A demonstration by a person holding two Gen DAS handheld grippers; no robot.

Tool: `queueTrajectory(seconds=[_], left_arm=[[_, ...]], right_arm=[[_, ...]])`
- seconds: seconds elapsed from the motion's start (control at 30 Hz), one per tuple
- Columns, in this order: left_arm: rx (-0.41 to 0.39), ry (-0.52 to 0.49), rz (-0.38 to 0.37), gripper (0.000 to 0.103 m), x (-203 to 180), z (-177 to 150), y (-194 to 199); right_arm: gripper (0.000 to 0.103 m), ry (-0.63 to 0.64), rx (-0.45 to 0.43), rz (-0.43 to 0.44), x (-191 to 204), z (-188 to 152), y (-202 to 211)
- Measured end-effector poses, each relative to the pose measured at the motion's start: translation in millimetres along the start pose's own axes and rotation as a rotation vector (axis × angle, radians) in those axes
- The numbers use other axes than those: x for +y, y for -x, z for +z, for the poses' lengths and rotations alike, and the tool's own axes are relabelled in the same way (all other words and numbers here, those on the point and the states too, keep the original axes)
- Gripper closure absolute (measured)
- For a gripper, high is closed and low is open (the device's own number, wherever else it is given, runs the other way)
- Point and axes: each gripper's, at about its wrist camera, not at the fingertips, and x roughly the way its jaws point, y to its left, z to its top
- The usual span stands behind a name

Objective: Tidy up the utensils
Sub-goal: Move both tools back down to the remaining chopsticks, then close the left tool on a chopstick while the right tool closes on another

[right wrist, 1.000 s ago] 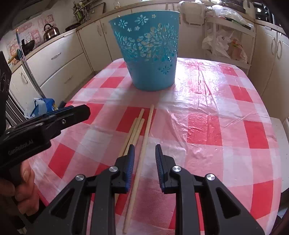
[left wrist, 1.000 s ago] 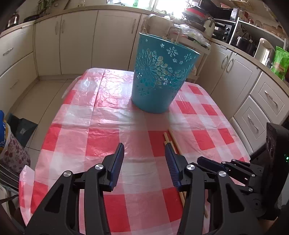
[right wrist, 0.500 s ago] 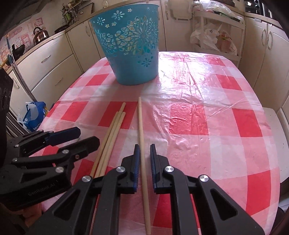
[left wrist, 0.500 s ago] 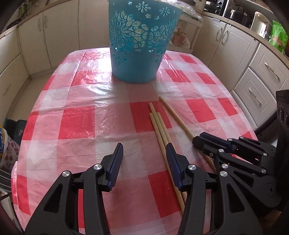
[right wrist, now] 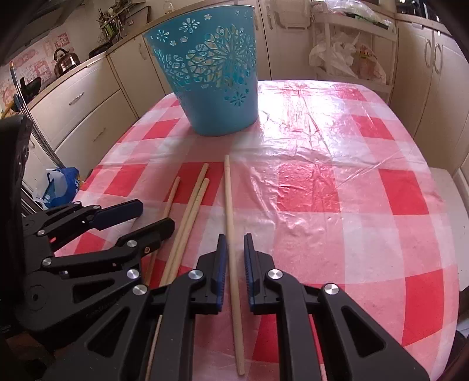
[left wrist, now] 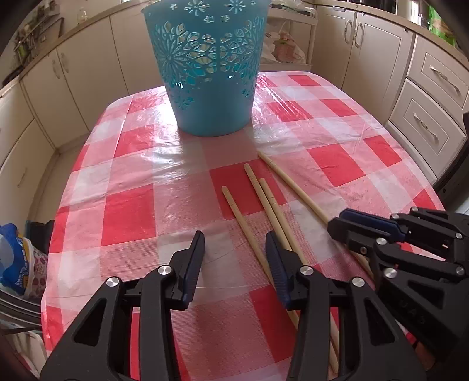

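As the left tongs (left wrist: 234, 258) are narrowing on nothing, right tongs (right wrist: 235, 258), narrowed since earlier, are straddling one chopstick (right wrist: 231, 222); pads seemingly not touching, pickup pending

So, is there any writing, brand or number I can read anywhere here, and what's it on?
Nothing reads clearly.
Embossed lettering on the left gripper: too faint to read.
Pink wall stickers: too blurred.
Green packet: too blurred.
Blue bucket: flower cutouts only, no words.
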Motion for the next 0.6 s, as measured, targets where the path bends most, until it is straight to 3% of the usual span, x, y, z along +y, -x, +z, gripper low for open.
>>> queueTrajectory(seconds=[0.17, 0.23, 0.33, 0.43, 0.6], left_arm=[[-0.001, 0.012, -0.032, 0.079, 11, 3, -1], [-0.009, -0.010, -0.057, 0.090, 11, 4, -2], [-0.013, -0.087, -0.107, 0.097, 9, 4, -2], [0.001, -0.180, -0.139, 0.098, 10, 4, 0], [0.028, -0.135, -0.147, 0.098, 24, 4, 2]], right_arm=[[0.089, 0.057, 0.013, -0.018, 12, 3, -4], [0.089, 0.089, 0.008, -0.036, 17, 6, -8], [0.095, 0.063, 0.013, -0.046, 15, 10, -11], [0.097, -0.074, 0.042, 0.028, -2, 10, -9], [0.094, -0.006, 0.038, -0.011, 6, 13, -9]])
